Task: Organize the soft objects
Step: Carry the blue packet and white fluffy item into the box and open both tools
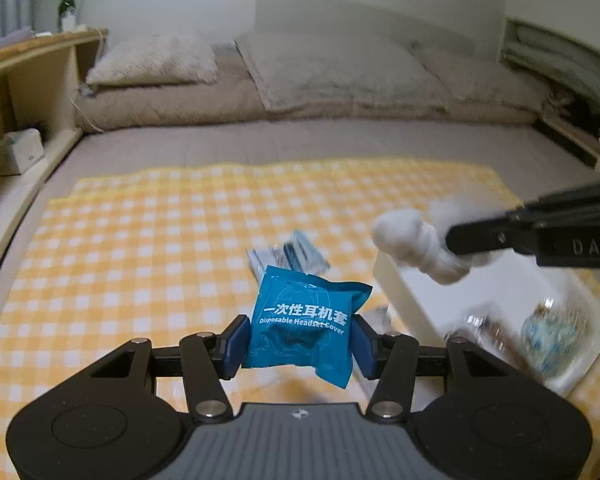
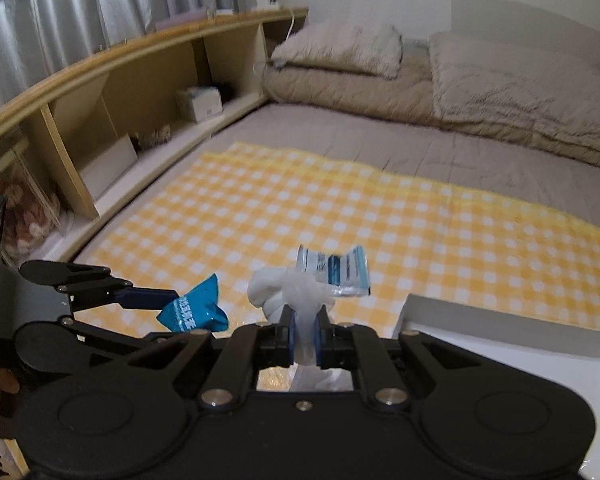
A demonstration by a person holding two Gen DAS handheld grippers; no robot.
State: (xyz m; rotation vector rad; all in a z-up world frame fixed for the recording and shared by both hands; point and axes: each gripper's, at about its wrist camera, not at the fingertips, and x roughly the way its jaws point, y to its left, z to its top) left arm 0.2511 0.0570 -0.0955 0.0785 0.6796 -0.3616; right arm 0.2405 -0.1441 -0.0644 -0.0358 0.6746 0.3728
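My left gripper [image 1: 298, 342] is shut on a blue "Disposable Headset Cover" packet [image 1: 306, 326] and holds it above the yellow checked cloth [image 1: 140, 240]. The packet also shows in the right wrist view [image 2: 194, 312], pinched by the left gripper [image 2: 172, 298]. My right gripper [image 2: 305, 338] is shut on a white soft bundle in clear wrap [image 2: 288, 292]. In the left wrist view that bundle [image 1: 412, 240] hangs over the white tray [image 1: 392, 280] at the right. A clear packet with blue print [image 2: 334, 272] lies on the cloth.
The white tray holds wrapped items [image 1: 548, 336]. The cloth lies on a grey bed with beige pillows [image 2: 340, 48] at the far end. A wooden shelf unit [image 2: 100, 112] with a tissue box [image 2: 200, 104] runs along the left side.
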